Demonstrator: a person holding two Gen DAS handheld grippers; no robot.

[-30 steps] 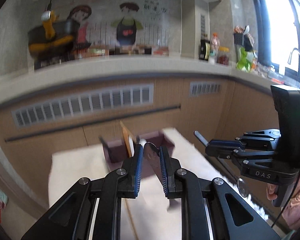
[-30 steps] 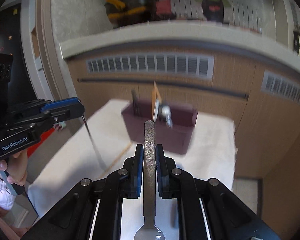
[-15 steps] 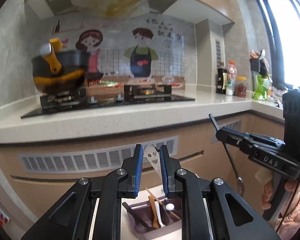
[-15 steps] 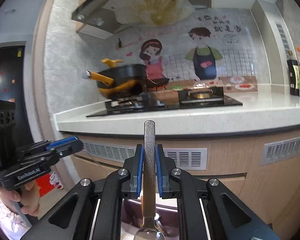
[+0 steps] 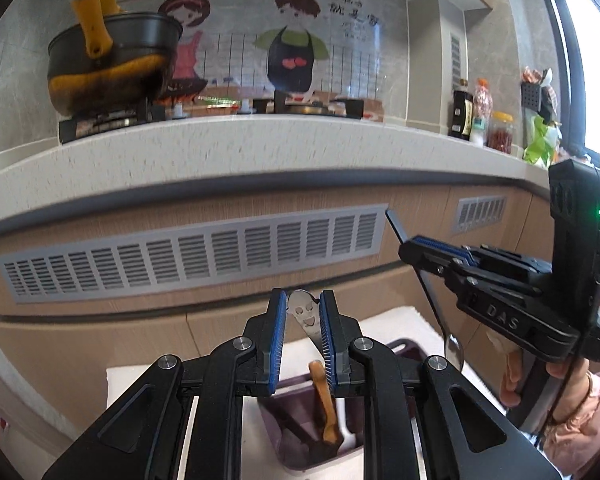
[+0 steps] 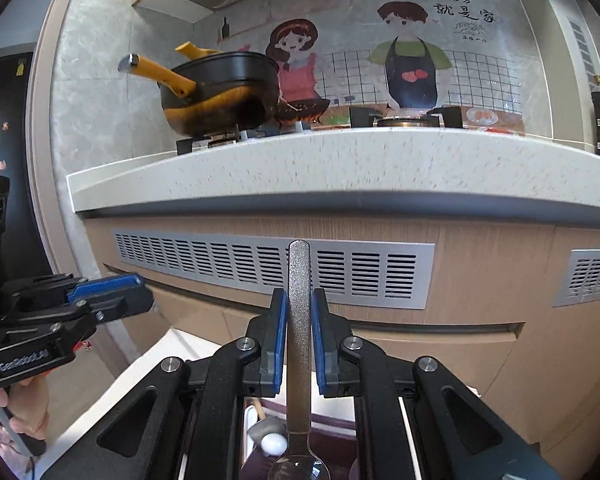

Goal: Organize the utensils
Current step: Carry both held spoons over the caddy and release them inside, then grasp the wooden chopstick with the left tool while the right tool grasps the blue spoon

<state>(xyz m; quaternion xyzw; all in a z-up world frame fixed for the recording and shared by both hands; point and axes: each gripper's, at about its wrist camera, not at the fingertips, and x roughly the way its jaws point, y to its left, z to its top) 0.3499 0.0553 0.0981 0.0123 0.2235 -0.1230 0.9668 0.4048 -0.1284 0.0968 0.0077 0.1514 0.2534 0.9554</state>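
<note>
Left wrist view, left tool [image 5: 302, 326] gripping smiley-handled utensil [image 5: 305, 316] — purple bin [image 5: 300, 452] below

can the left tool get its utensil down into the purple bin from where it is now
Probably yes. The left tool grips a smiley-handled utensil, and the purple bin sits just below and ahead with open space beside the wooden spoon. Nothing blocks the drop; the right tool stays off to the side.

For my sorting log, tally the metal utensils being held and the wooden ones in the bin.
Metal, held: 2, a spoon in the right gripper and a smiley-handled utensil in the left gripper
Wooden: 1, a wooden utensil in the bin
Total: 3
</note>
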